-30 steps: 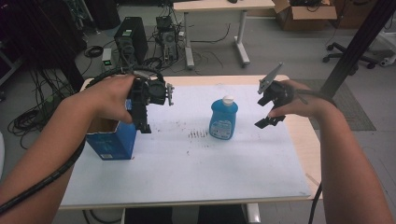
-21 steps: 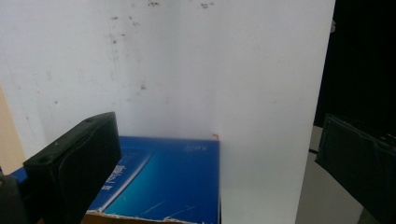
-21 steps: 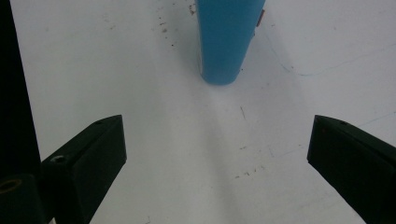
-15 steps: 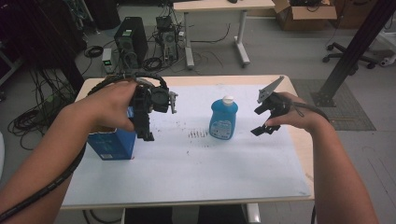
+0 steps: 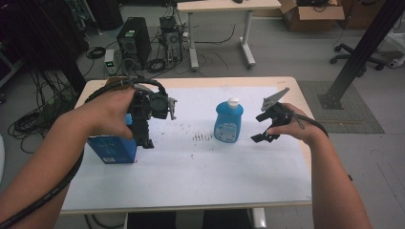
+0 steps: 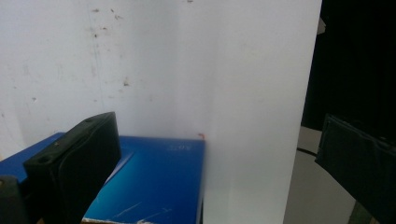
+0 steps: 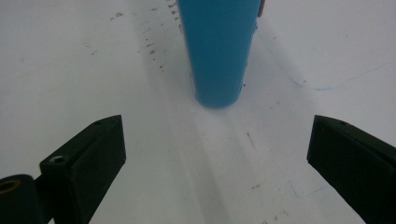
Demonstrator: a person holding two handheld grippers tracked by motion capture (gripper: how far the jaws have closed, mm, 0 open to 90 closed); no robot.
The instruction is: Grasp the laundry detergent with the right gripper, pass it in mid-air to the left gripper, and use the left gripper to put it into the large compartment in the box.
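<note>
Bottle (image 5: 229, 121) stood upright mid-table, straight ahead of the right gripper (image 5: 265, 125), which was nearer and had jaws spread wide, empty, with clear white table (image 5: 191, 176) between. Left gripper (image 5: 143, 129) hung over a blue box (image 5: 111, 149) at the table's left, jaws wide apart, holding nothing; well apart from bottle

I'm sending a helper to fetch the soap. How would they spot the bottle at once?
Find the white-topped table. Near its middle, beside the right gripper, stands the blue bottle. Unlike the dark blue box at the left, it is rounded, with a white cap.
</note>
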